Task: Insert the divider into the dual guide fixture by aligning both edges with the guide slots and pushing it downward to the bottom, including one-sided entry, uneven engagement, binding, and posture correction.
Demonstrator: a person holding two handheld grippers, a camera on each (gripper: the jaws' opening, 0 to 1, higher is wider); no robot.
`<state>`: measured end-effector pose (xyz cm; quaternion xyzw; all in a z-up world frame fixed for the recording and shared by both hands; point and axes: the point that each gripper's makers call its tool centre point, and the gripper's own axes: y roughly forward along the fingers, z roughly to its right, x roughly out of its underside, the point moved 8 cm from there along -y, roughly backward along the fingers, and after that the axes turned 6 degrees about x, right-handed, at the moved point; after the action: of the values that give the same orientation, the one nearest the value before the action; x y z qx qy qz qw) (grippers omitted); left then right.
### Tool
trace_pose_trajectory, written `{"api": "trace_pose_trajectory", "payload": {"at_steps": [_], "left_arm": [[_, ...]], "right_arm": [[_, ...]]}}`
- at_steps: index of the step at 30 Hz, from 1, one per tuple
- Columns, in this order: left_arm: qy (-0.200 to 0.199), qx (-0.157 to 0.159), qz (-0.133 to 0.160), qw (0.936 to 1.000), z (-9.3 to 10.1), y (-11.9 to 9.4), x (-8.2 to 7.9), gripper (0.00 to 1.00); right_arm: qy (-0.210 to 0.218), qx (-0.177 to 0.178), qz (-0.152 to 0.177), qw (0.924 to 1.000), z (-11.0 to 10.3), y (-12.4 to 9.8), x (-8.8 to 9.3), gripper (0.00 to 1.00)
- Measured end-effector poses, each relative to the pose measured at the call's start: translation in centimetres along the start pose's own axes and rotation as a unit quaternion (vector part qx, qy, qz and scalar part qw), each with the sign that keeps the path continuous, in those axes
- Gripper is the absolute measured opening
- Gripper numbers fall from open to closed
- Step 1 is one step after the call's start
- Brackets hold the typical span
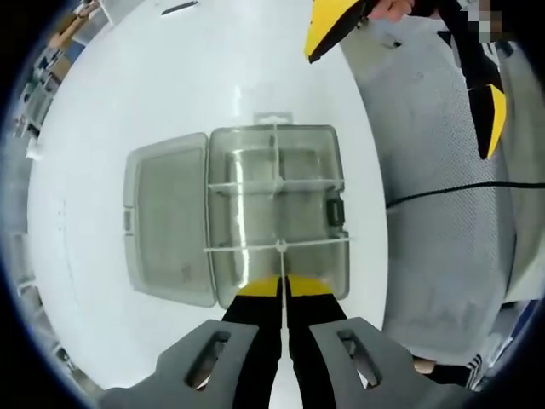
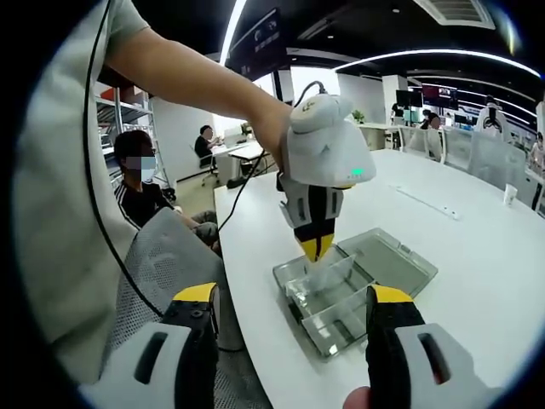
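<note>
The left gripper is pressed shut on a thin clear divider, its yellow-tipped jaws pinching the near end of the sheet — the divider runs straight ahead of them along the middle of the clear compartment box. The box sits on the white table directly beyond the jaws, its hinged lid folded flat to their left. Cross-walls meet the divider at right angles.

In the right gripper view, the right gripper hovers with jaws spread wide and nothing between them. Ahead of it the left gripper points down into the box — the divider stands upright under its tips. A seated person is off to its left.
</note>
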<state>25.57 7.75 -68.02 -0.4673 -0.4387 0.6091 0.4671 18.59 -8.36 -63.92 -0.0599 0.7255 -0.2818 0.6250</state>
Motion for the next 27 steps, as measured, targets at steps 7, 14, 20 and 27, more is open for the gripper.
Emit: {"api": "trace_pose_trajectory", "payload": {"at_steps": [7, 14, 20, 27], "left_arm": [[0.003, -0.001, 0.000, 1.0000, -0.10, -0.11, -0.04, 0.00], [-0.011, 0.000, 0.006, 0.9999, -0.12, 0.06, 0.17, 0.00], [-0.020, -0.001, 0.010, 0.9997, -0.05, 0.19, 0.40, 0.00], [-0.018, -0.002, 0.011, 0.9998, -0.10, 0.56, 0.61, 0.00]], "right_arm": [[0.000, 0.000, -0.001, 1.0000, 0.00, 0.05, 0.01, 0.68], [0.001, 0.000, -0.003, 1.0000, -0.03, 0.08, 0.15, 0.68], [0.002, 0.000, -0.002, 1.0000, -0.06, 0.08, 0.11, 0.68], [0.001, 0.000, -0.002, 1.0000, -0.03, 0.06, 0.05, 0.68]]}}
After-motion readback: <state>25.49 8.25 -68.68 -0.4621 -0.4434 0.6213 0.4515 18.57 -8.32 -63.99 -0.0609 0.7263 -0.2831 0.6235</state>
